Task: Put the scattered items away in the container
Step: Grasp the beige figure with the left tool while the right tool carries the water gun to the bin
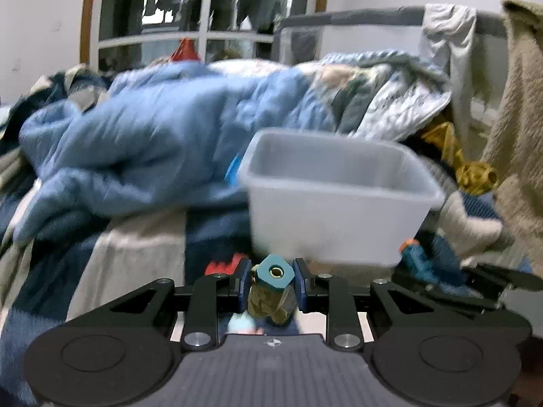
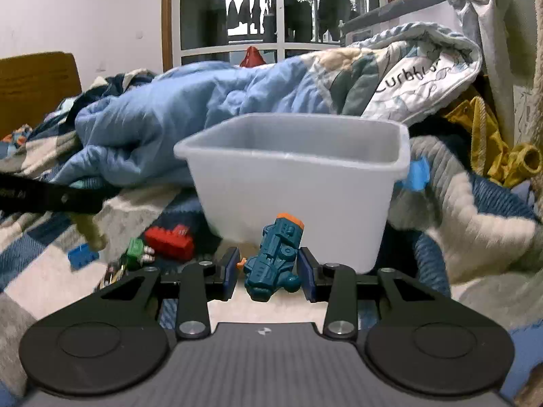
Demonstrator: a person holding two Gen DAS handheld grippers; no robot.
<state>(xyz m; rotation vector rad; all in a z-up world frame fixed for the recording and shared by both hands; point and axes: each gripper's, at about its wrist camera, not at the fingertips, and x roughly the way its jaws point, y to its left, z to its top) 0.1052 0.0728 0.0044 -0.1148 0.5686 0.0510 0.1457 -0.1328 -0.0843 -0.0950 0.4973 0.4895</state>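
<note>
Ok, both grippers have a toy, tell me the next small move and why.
Probably carry both toys up and forward over the rim of the white bin before letting go. The left gripper is shut on a small tan and teal figure, the right gripper on a teal toy blaster, and in both views the bin's rim stands higher than the toys, so its near wall blocks a straight push.

Each claw had the same build. The left claw [image 1: 273, 281] had a grey ribbed base plate with a small round mark near the front edge. On both sides of this plate sat a black round disc. Black link arms, fixed with silver screws, ran forward from the plate to two dark blue pads. The right claw [image 2: 268, 269] carried a small white zigzag mark on its plate.
</note>
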